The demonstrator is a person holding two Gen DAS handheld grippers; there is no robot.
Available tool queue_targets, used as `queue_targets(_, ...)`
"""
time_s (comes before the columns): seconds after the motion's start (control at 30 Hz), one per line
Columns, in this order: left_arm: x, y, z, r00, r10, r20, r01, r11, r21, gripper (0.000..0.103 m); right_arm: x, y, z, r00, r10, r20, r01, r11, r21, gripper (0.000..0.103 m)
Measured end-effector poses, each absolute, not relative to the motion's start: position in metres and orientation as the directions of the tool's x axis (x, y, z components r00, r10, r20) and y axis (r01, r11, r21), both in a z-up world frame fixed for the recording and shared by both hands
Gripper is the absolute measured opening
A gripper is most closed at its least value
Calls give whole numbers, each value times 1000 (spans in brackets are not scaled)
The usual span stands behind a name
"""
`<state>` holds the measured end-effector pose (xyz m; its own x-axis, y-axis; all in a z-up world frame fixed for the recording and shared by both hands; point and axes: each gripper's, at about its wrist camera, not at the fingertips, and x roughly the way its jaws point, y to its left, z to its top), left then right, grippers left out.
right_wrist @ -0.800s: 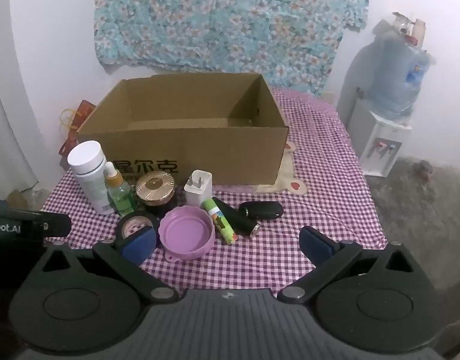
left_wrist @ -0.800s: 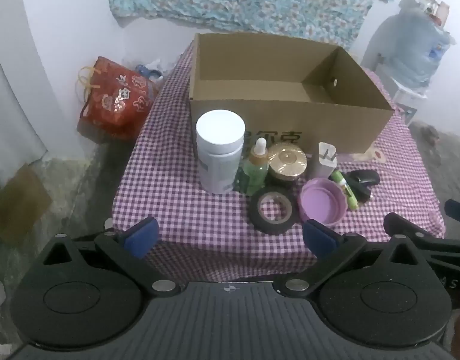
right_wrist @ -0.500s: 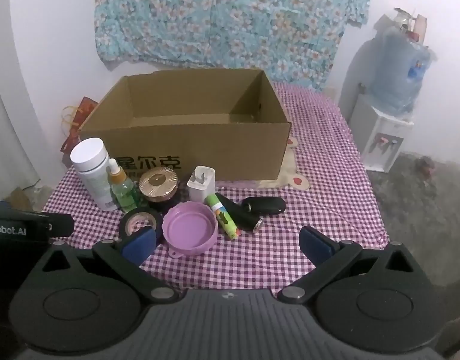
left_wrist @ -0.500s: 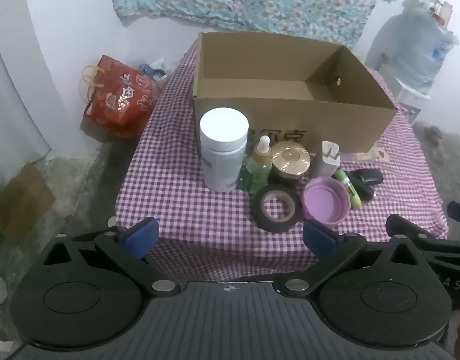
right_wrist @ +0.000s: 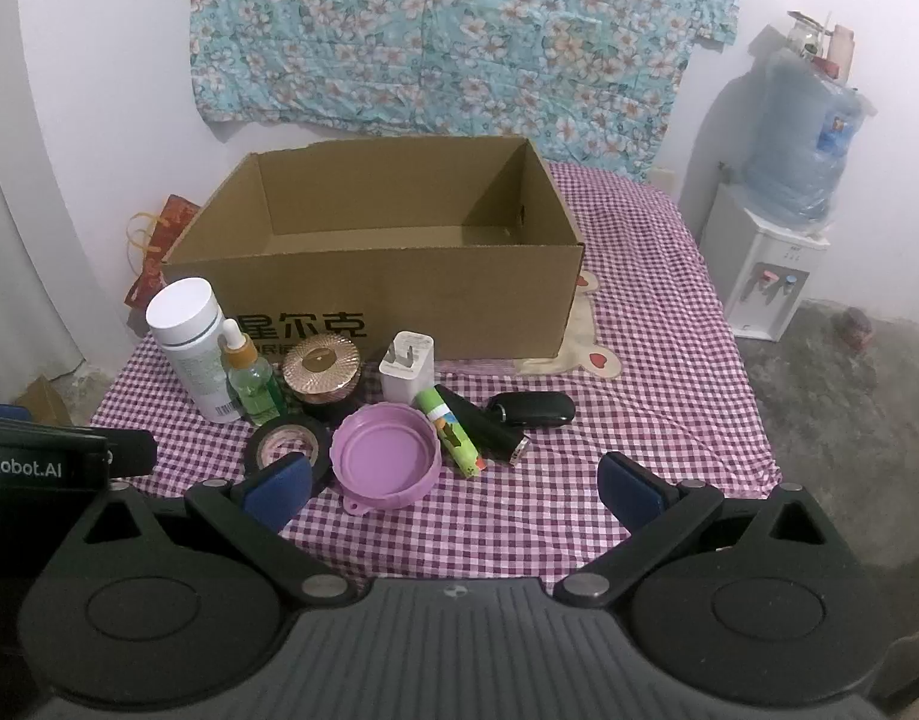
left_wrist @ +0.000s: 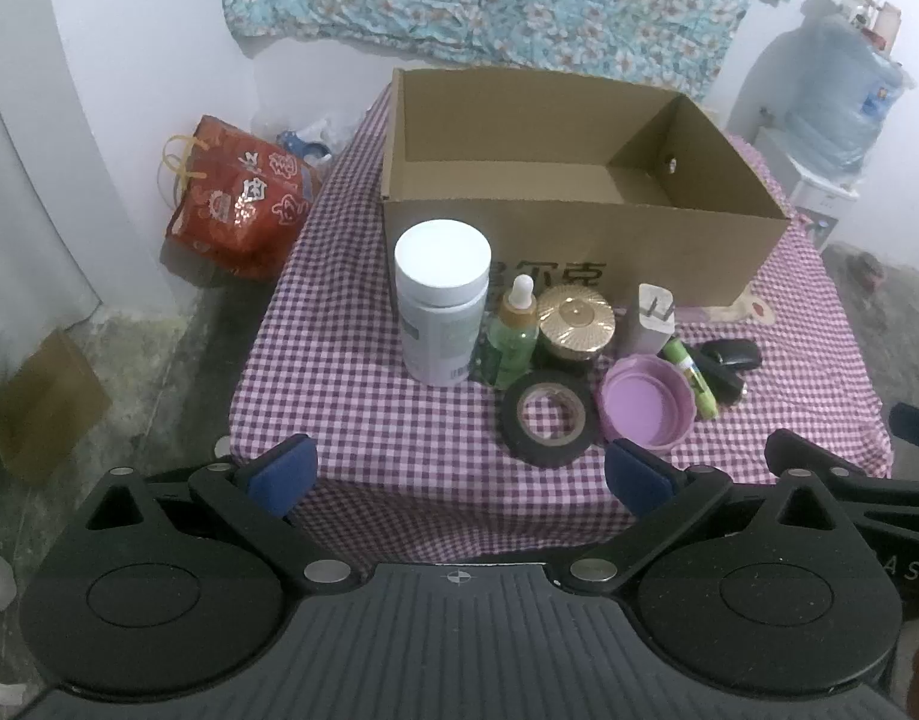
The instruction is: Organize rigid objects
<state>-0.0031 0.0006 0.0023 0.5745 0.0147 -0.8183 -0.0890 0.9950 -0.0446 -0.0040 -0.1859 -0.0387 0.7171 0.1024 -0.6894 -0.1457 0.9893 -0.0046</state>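
Both views have drawn back a little since the earlier frames, so the table sits slightly farther off, while every object keeps its place on the purple checked cloth; nothing has gone into the cardboard box, which stands open at twelve o'clock behind the cluster.

Handling, as I judge it: the white pill bottle is stiff, smooth and tall, best taken across its body below the cap; the green dropper bottle may be glass, so grip its body, not its neck; the gold-lidded jar is squat and could slip at the lid; the black tape roll and purple lid lie flat and want an edge grip; the white charger, green glue stick, black tube and black key fob are light and rigid.

Left gripper has its jaws wide apart, holding nothing; the tape roll lies at about one o'clock just beyond its right pad, the pill bottle at twelve, farther off.

Right gripper is likewise spread and empty; the purple lid sits at eleven o'clock between and just beyond its pads, the glue stick at twelve.
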Motion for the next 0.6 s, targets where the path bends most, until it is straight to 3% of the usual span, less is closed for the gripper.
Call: queue_targets(0.6, -3, 0, 5, 580, 16, -814, -87, 995, -42, 103, -4, -185, -38, 717, 110, -688, -147, 989, 5, 103)
